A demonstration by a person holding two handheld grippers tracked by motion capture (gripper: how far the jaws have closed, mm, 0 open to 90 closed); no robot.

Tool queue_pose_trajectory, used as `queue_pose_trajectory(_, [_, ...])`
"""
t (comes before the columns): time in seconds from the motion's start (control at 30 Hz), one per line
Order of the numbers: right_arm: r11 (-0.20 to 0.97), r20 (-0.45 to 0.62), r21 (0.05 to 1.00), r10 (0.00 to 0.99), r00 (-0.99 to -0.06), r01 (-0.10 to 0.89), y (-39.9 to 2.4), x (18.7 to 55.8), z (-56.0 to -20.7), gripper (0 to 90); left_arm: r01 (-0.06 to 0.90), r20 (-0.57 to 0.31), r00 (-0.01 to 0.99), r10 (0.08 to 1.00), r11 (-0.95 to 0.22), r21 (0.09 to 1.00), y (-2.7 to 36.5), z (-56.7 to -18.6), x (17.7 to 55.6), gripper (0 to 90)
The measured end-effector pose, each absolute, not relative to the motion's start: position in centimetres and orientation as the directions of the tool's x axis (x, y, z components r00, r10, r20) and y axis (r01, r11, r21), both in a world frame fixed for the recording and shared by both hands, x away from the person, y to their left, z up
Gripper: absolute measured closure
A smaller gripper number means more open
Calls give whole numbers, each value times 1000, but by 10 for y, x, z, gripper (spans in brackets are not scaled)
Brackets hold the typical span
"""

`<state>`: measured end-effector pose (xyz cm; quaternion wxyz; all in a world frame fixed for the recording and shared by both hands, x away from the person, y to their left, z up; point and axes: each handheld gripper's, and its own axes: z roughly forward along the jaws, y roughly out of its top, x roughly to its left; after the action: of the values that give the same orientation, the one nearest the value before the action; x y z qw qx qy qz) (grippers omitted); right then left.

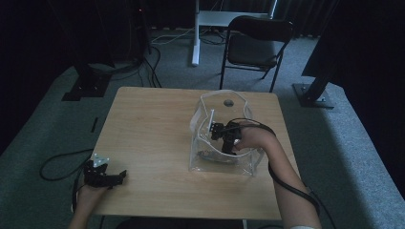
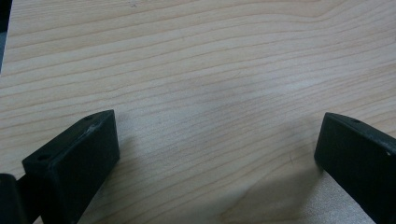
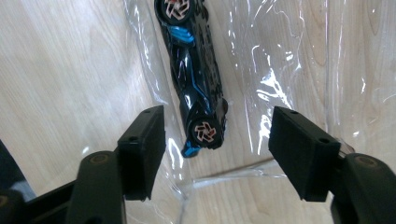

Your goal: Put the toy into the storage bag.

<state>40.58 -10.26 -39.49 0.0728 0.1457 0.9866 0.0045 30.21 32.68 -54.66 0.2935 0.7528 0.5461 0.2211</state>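
Note:
A clear plastic bag (image 1: 205,101) stands open on the wooden table (image 1: 153,124), right of centre. On its floor lies a black and blue toy car (image 3: 194,79) on its side, wheels with red spokes, seen dimly from above as the car (image 1: 209,155). My right gripper (image 1: 228,144) reaches down inside the bag. Its jaws stand apart as the right gripper (image 3: 217,149), with the car's near end between them and neither pad touching it. My left gripper (image 1: 119,175) rests near the table's front left corner, open as the left gripper (image 2: 217,154) over bare wood with nothing between its jaws.
A black folding chair (image 1: 255,45) and a white desk leg (image 1: 195,36) stand beyond the table's far edge. Dark stands (image 1: 86,83) and cables lie on the grey carpet to the left. A cable (image 1: 57,164) loops off the left gripper.

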Motion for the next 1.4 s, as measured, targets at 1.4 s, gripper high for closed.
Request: queue_pose_trajectory(1.4, [854,-74,330,448,-891,402,-139,394,-359,133,692,12,305,952,-230,685,327,-547,302,4])
